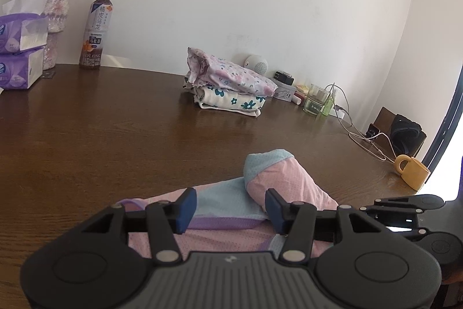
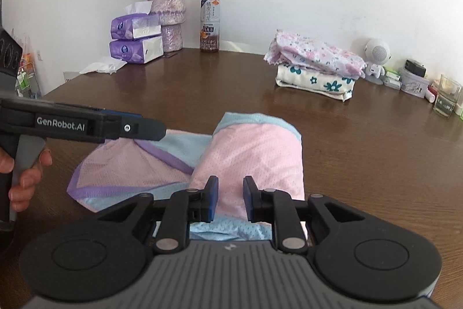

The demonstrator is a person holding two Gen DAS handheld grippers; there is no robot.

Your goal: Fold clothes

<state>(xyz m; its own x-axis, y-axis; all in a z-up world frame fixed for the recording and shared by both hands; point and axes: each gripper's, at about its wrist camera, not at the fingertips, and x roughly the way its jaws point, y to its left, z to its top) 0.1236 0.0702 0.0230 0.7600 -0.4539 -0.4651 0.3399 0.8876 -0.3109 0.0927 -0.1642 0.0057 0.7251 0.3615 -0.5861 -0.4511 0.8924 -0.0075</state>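
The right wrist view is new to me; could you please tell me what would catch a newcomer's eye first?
First, the pink, blue and purple mesh garment, partly folded on the dark wooden table just ahead of the right hand-held gripper, whose jaws stand slightly apart over the cloth. Behind it at right lie two folded floral garments, stacked; at the back left, a vase of dried roses.

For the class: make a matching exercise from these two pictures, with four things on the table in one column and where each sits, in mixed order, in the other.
Things:
1. pink mesh garment
2. tea bottle
3. yellow mug
4. tissue packs

Places:
A. tipped on its side at the table's edge
B. stacked beside the vase
C. upright by the wall
D. nearest the grippers, partly folded

Pairs: 1-D, 2-C, 3-A, 4-B
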